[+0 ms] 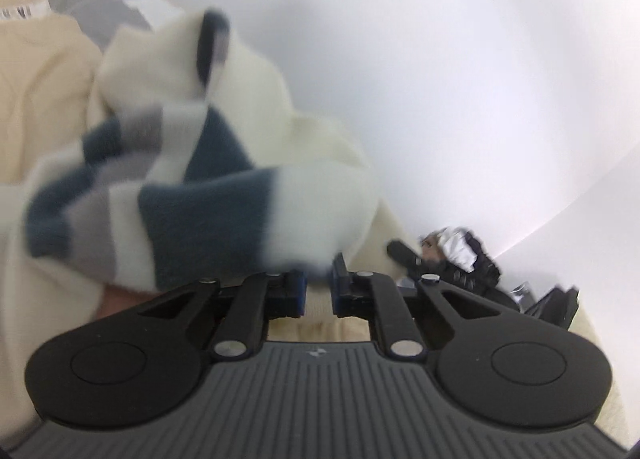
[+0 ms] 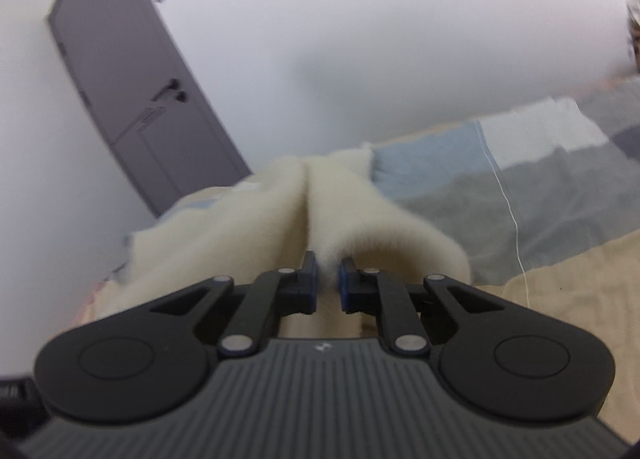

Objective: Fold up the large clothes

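Observation:
A fluffy cream sweater with blue and grey stripes [image 1: 208, 195] hangs bunched in front of my left gripper [image 1: 318, 279], whose jaws are shut on its striped edge. In the right wrist view the same sweater's cream part [image 2: 280, 211] is pulled up into a ridge, and my right gripper [image 2: 328, 273] is shut on a fold of it. Both grippers hold the garment lifted above the bed. The image is blurred by motion.
A bed with a beige, grey and light-blue patchwork cover [image 2: 540, 195] lies below. A grey door [image 2: 132, 99] stands in the white wall at left. The other hand-held gripper and a person's hand [image 1: 448, 259] show at right in the left wrist view.

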The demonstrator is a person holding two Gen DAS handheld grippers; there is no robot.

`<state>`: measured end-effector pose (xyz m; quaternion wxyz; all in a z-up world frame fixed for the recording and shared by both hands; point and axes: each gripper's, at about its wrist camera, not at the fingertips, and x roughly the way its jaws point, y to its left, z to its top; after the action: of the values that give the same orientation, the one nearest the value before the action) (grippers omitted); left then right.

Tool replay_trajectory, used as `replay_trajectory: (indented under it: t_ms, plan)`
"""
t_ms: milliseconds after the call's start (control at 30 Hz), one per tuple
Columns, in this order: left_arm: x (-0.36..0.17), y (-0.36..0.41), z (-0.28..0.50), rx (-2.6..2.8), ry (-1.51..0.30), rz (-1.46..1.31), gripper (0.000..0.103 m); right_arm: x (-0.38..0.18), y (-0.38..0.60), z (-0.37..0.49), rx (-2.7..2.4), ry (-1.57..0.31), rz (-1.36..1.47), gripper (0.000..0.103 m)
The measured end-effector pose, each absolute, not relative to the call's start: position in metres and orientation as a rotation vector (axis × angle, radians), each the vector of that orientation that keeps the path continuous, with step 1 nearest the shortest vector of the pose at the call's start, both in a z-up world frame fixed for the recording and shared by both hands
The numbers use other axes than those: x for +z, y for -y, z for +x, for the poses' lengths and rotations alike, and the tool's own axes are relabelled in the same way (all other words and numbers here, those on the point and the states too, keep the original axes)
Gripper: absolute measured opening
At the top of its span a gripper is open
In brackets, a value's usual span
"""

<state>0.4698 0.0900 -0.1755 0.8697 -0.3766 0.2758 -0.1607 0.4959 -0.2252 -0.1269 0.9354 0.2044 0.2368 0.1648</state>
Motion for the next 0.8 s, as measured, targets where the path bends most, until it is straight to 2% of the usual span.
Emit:
replay_trajectory:
  t_ms: [467, 633, 800]
  plan:
    - [-0.104, -0.137, 0.29, -0.324, -0.456, -0.744, 0.011, -0.065, 0.215, 0.317, 0.455, -0.396, 0.408, 0.012]
    - [-0.098, -0.147, 0.232, -0.255, -0.452, -0.677, 0.011, -0.078, 0.212, 0.268, 0.466, -0.477, 0.397, 0.013]
    - [-0.114, -0.164, 0.21, -0.206, -0.46, -0.648, 0.01, -0.103, 0.21, 0.238, 0.467, -0.554, 0.356, 0.013]
